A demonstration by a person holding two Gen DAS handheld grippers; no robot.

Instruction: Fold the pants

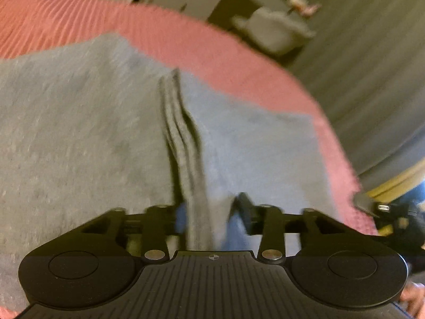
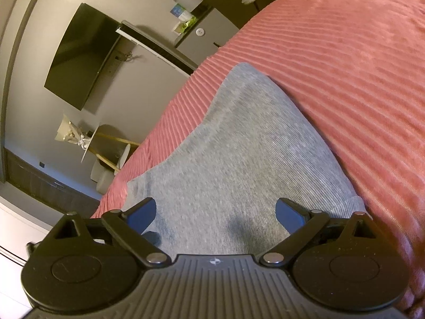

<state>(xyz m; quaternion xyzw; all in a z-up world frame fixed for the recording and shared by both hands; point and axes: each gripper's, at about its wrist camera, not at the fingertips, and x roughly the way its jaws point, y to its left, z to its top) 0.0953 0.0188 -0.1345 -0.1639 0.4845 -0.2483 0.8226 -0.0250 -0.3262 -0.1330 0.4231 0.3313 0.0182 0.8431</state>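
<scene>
Left claw [image 1: 207,218] is pinching a stacked edge of the grey pants [image 1: 79,133] on the pink bed [image 1: 53,18]. Right claw [image 2: 215,212] is hovering wide open, empty, over them. Suggest keeping layers aligned while carrying over.

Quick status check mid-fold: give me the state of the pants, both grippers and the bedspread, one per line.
Pants: grey, lying on the bed, partly folded; a stacked edge of layers is lifted in the left wrist view.
Left gripper: shut on the pants' layered edge.
Right gripper: open, fingers spread wide over the pants, gripping nothing.
Bedspread: pink, ribbed, spread flat under the pants.
</scene>
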